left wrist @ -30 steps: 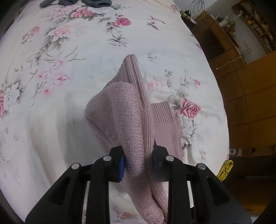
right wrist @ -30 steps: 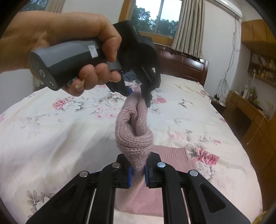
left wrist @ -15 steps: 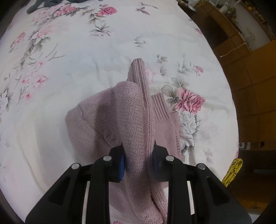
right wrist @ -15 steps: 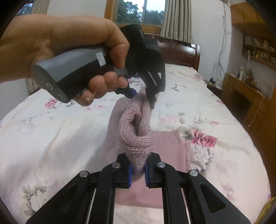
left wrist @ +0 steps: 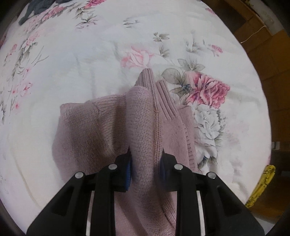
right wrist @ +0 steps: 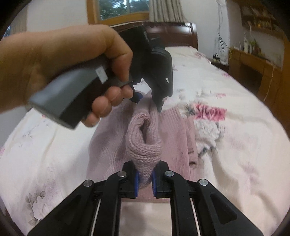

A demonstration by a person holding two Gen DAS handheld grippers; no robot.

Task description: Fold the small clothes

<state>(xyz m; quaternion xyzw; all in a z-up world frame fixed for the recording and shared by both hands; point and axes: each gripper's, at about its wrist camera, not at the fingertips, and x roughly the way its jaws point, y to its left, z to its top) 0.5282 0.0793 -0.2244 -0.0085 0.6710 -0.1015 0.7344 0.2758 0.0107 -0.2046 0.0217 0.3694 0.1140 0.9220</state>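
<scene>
Your pink sweater (left wrist: 143, 130) is coarse matt knit, ribbed at the cuffs. Bedspread (left wrist: 72, 72) under it: soft matt cloth, floral print. Your left gripper (left wrist: 145, 168) looks matt black plastic, with shiny metal pins.

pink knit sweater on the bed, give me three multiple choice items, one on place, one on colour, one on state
1. Where does the dark clothing lie?
A. at the bedspread's far edge
B. on the sweater
C. on the floor

2. What colour are the gripper pads?
A. red
B. blue
C. green

3. How is the pink knit sweater held?
A. by neither gripper
B. by the left only
C. by both grippers

Answers: 1 A, it sits at the top of the floral bedspread, apart from the sweater. 2 B, blue shows beside the pinched knit. 3 C, the left gripper and the right gripper are each shut on a fold.
</scene>
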